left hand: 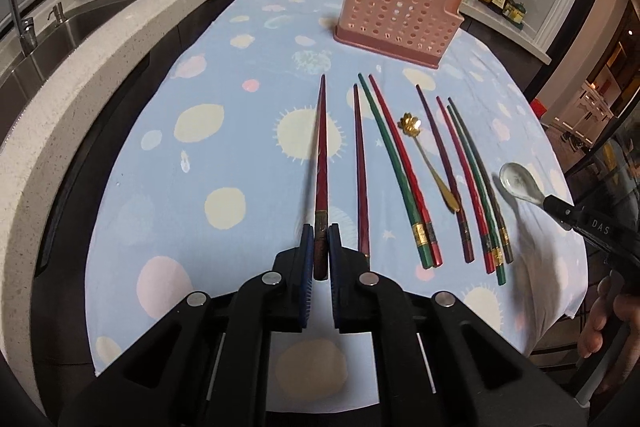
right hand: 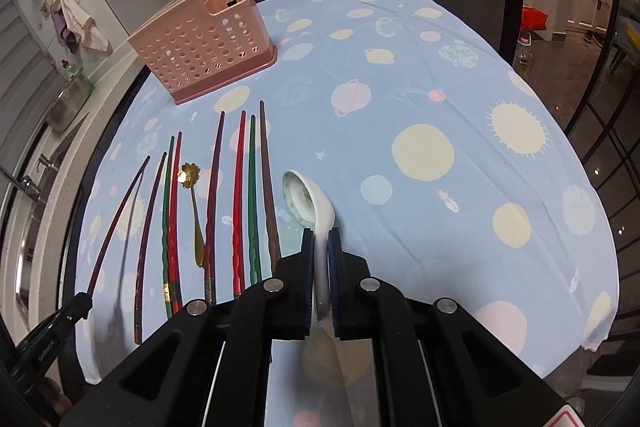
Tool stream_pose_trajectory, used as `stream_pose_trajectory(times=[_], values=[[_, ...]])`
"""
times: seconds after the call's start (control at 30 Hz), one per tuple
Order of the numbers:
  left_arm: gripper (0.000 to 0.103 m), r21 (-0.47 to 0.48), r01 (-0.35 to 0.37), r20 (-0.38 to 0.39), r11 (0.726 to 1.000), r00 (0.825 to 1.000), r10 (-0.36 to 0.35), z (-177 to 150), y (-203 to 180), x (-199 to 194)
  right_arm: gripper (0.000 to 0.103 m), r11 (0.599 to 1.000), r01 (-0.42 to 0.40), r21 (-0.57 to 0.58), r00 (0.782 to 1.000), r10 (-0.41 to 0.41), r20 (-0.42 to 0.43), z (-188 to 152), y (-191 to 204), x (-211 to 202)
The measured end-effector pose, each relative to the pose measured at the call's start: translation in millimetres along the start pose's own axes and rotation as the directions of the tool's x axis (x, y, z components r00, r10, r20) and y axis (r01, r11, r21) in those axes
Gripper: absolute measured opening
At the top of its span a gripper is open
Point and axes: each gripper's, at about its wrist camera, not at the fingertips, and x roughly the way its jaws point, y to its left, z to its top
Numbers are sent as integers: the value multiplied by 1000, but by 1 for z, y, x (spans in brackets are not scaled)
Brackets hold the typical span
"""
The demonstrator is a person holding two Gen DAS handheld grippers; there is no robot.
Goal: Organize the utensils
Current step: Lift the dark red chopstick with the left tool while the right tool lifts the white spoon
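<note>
1. The desk (left hand: 224,75), covered by a light blue cloth printed with suns and planets, carries everything; the pink perforated utensil holder (left hand: 396,15) stands upright at its far end and serves as the landmark here.
2. The left gripper (left hand: 319,247) sits at the near end, well apart from the holder. Its jaws are nearly together, clamped on the thick end of a dark red chopstick (left hand: 321,155). The chopstick's tip points toward the holder, and its shadow on the cloth suggests it is lifted.
3. The right gripper (right hand: 320,251) is also well short of the holder, to the near right of it. Its jaws are narrowly parted, pinching the handle of a white ceramic spoon (right hand: 310,207); the bowl faces up and points away from the gripper.
4. A row of loose chopsticks (left hand: 400,171), in maroon, green, red, purple and dark grey, lies flat on the cloth on the near side of the holder, tips toward it, between the two grippers.
5. A small gold spoon (left hand: 430,163) with a flower-shaped bowl lies within that row, bowl end toward the holder.
</note>
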Motion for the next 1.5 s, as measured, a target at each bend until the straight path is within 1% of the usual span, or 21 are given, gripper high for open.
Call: stream_pose_trajectory(times=[0.13,0.23,0.33,0.4,0.5,0.57,0.77,0.83,0.9,1.0,1.33,1.5], values=[[7,-10,7,63,1000,998,-6,16,1,-21,7,1000,-9,-2,999,9,34,6,1,-17],[7,-25,25,105,999,994,-23,31,3,-36,7,1000,2,-18,999,-1,53,12,5,-25],[7,-24,27,138,999,990,-24,42,3,-45,7,999,20,-46,999,-18,36,15,9,-20],[7,-19,21,146,1000,989,-18,45,1,-46,7,999,12,-42,1000,-12,-4,10,6,-7],[7,-18,19,129,1000,992,-17,41,2,-40,7,1000,0,-10,998,-1,-62,-5,-2,13],[7,-13,15,109,1000,994,-14,35,1,-35,7,1000,-2,0,997,2,-81,-15,-7,22],[7,-3,12,57,1000,998,-12,19,0,-21,7,1000,-2,-11,993,1,-118,-33,-11,27],[7,1,11,48,1000,999,-11,16,0,-18,8,1000,-4,-19,993,2,-119,-38,-10,26],[7,2,12,42,1000,999,-12,14,0,-16,14,999,4,-32,993,-8,-120,-42,-9,25],[7,3,14,38,1000,999,-14,13,-1,-15,15,999,7,-37,992,-12,-127,-46,-8,27],[7,8,15,32,1000,999,-15,11,-4,-14,13,1000,-2,-30,991,-2,-131,-52,-10,21],[7,13,13,48,1000,999,-14,12,-6,-21,13,1000,-15,-17,994,13,-110,-48,-9,7]])
